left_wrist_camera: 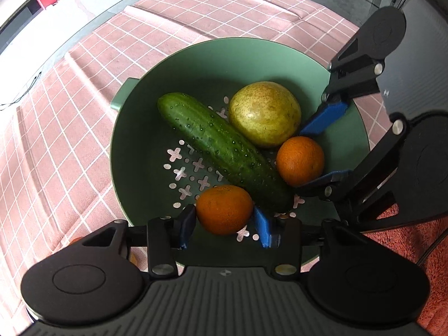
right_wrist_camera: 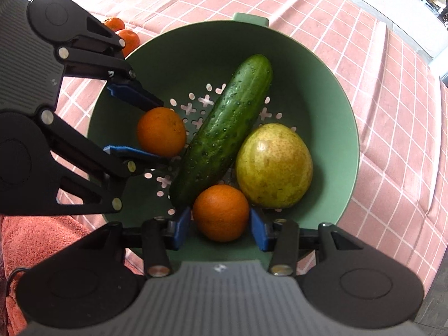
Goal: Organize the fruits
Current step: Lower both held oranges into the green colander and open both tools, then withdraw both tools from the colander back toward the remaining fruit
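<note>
A green colander bowl [left_wrist_camera: 156, 128] holds a cucumber [left_wrist_camera: 221, 151], a yellow-green pear [left_wrist_camera: 264, 113] and two oranges. My left gripper [left_wrist_camera: 224, 224] has its blue pads around one orange [left_wrist_camera: 224, 208], with small gaps at each side. My right gripper [right_wrist_camera: 219, 228] brackets the other orange [right_wrist_camera: 221, 211] the same way. In the left wrist view the right gripper [left_wrist_camera: 316, 154] shows around its orange [left_wrist_camera: 300, 160]. In the right wrist view the left gripper [right_wrist_camera: 145, 128] shows around its orange [right_wrist_camera: 161, 131], beside the cucumber [right_wrist_camera: 224, 126] and pear [right_wrist_camera: 274, 165] in the bowl [right_wrist_camera: 322, 98].
The bowl stands on a pink checked tablecloth [left_wrist_camera: 70, 140]. Two more oranges [right_wrist_camera: 123, 32] lie on the cloth beyond the bowl's rim, behind the left gripper. An orange towel [right_wrist_camera: 33, 240] lies at the near side. The table edge and floor show at the far side.
</note>
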Tool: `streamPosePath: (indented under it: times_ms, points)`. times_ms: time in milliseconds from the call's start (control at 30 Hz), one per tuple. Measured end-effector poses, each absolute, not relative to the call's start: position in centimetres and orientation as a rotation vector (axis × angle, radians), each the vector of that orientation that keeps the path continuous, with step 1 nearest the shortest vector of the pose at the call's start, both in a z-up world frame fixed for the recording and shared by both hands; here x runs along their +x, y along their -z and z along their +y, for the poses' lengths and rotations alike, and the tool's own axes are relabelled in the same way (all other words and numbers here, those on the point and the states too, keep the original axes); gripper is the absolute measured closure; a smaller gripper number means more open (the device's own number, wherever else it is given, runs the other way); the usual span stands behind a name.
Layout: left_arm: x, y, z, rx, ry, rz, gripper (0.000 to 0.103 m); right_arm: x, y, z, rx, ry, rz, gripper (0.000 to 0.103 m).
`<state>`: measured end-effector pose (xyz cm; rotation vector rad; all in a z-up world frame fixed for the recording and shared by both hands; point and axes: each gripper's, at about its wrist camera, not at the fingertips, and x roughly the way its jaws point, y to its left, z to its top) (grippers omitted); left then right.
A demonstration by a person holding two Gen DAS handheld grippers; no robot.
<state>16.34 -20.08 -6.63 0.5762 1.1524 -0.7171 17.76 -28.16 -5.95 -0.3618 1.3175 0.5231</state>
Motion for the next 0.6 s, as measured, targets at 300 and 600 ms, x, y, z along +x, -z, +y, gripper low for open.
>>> streamPosePath:
  times_ms: [300, 600]
  points:
    - [15.6, 3.0, -18.1, 0.484, 0.697, 1.081, 0.044, 16.0, 3.6, -27.3, -0.357, -0.465, 1.247, 0.045]
    - [14.2, -1.4, -12.4, 0.335, 0.612, 0.995, 0.043, 13.4, -0.4, -26.1, -0.176, -0.406, 1.072, 0.045]
